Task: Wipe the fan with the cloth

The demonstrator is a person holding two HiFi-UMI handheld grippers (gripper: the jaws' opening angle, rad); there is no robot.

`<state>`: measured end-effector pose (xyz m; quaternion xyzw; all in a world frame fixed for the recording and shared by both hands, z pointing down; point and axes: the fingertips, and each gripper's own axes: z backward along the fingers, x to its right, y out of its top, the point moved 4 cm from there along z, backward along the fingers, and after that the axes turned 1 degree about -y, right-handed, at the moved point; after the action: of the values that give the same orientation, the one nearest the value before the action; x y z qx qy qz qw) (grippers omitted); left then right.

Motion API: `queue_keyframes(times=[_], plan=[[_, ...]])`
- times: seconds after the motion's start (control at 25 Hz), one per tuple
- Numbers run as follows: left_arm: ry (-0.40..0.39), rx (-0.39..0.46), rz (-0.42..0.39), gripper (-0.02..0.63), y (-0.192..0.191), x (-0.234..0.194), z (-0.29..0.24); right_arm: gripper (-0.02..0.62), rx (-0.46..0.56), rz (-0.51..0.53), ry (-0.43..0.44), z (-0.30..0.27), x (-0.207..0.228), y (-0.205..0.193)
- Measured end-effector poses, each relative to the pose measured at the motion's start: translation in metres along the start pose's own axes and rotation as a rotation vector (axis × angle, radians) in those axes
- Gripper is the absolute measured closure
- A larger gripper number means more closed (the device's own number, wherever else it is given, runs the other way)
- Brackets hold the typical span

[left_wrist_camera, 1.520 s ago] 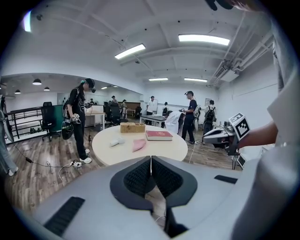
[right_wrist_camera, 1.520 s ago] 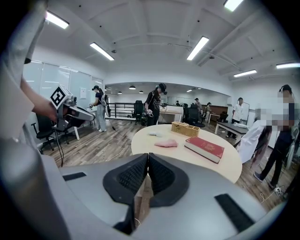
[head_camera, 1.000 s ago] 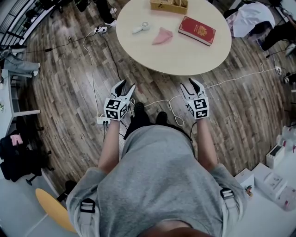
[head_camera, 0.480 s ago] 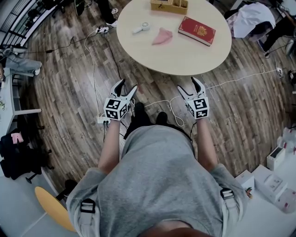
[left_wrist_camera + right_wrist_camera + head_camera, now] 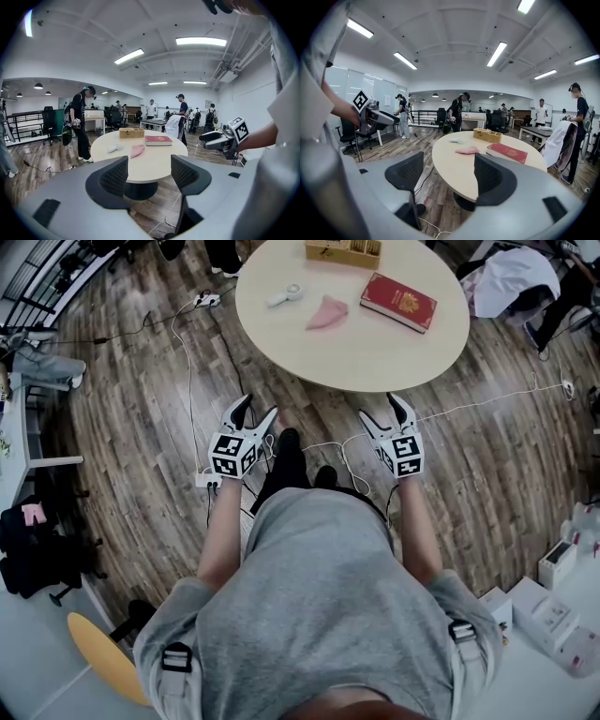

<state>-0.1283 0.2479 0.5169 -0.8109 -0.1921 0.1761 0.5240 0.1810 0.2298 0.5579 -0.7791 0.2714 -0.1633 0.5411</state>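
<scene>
A small white hand-held fan (image 5: 286, 296) lies on the round beige table (image 5: 375, 352), with a pink cloth (image 5: 325, 312) just to its right. Both grippers hang over the wooden floor short of the table's near edge, well apart from fan and cloth. My left gripper (image 5: 257, 409) is open and empty; its jaws have just been opening. My right gripper (image 5: 382, 409) is also open and empty, its jaws just opened wide. Between the left gripper's (image 5: 149, 173) jaws I see the fan (image 5: 114, 148) and cloth (image 5: 137, 150). Past the right gripper (image 5: 447, 176) lie the fan (image 5: 454, 140) and cloth (image 5: 467, 150).
A red book (image 5: 400, 301) and a wicker box (image 5: 343, 251) sit on the table's far side. White cables and a power strip (image 5: 208, 481) lie on the floor by my feet. Several people stand beyond the table; a draped chair (image 5: 511, 277) is at right.
Both grippers' jaws have spread wider, the right one more. The hands have stayed in place. One foot has stepped slightly forward.
</scene>
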Motion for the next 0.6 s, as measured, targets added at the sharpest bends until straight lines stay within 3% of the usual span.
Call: queue_keyframes(times=[0.6], plan=[[0.019, 0.001, -0.006, 0.319, 0.006, -0.013, -0.032, 0.252, 0.000, 0.018, 0.033, -0.037, 0.019, 0.001]])
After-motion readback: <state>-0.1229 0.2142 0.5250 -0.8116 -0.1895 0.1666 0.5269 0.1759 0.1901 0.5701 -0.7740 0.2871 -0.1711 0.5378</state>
